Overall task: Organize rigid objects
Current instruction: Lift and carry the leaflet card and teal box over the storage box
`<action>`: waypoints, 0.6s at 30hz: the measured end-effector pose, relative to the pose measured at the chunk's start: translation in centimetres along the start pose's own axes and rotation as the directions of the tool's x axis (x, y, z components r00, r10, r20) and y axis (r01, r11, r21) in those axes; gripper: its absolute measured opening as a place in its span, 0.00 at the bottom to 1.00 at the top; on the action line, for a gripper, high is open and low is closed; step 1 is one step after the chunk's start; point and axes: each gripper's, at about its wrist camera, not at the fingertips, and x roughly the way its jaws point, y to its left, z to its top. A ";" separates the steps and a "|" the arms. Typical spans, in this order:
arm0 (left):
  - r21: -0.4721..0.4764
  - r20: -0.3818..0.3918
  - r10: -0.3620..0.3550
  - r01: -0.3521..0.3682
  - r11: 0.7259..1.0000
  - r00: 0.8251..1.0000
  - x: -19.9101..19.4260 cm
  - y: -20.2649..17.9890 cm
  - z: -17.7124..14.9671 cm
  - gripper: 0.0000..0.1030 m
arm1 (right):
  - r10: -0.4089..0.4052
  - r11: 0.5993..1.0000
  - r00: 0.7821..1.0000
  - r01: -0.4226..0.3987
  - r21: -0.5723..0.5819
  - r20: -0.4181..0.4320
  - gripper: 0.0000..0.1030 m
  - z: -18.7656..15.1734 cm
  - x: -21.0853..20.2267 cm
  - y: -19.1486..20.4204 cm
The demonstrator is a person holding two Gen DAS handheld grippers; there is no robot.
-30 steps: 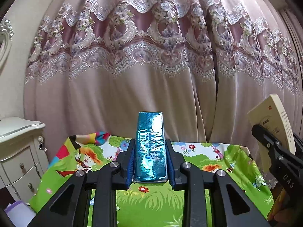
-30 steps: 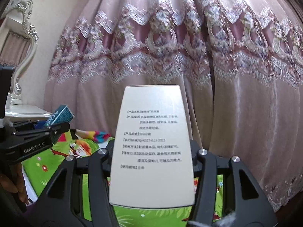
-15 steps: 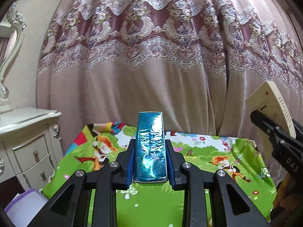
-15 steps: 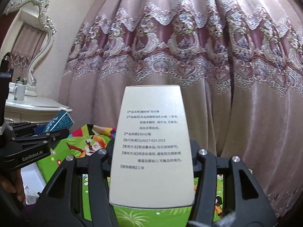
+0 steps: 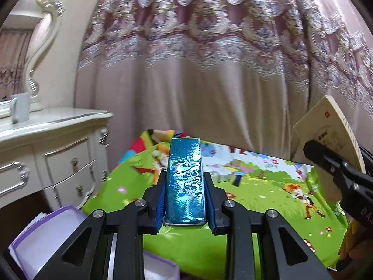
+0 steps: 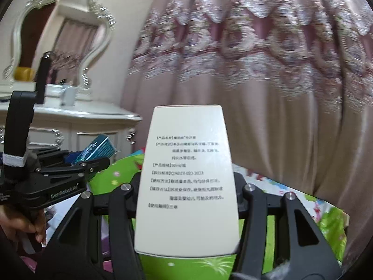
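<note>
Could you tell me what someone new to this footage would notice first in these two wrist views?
Most striking is the shiny teal box clamped in the left gripper, and the cream box with printed text clamped in the right gripper. Behind both hangs a pink lace-trimmed curtain, above a bright green cartoon-print cloth. An ornate white dresser stands at the left.

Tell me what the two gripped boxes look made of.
Blue box: probably cardboard under glossy holographic foil, judging by its shimmering glints and crisp edges. White box: matte paperboard, it seems, flat and glare-free with small black print and sharp folded edges.
</note>
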 end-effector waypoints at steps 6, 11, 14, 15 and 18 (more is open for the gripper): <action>-0.074 -0.035 0.079 -0.081 0.994 0.996 -1.0 4.0 -1.5 0.29 | 0.095 0.995 0.995 -0.096 -0.041 -0.030 0.54 0.2 1.4 3.1; -0.118 -0.062 0.134 -0.141 0.983 0.989 -1.9 6.7 -2.8 0.29 | 0.164 0.985 0.985 -0.167 -0.045 -0.062 0.54 0.3 2.5 4.8; -0.140 -0.086 0.163 -0.173 0.975 0.983 -2.2 8.2 -3.5 0.29 | 0.214 0.974 0.972 -0.219 -0.049 -0.093 0.54 0.5 3.5 5.9; -0.149 -0.095 0.171 -0.184 0.971 0.981 -2.3 8.8 -3.8 0.29 | 0.233 0.969 0.966 -0.240 -0.054 -0.109 0.54 0.5 3.9 6.4; -0.177 -0.138 0.187 -0.210 0.962 0.973 -2.2 10.3 -4.7 0.29 | 0.284 0.952 0.945 -0.298 -0.070 -0.161 0.54 0.6 5.2 8.0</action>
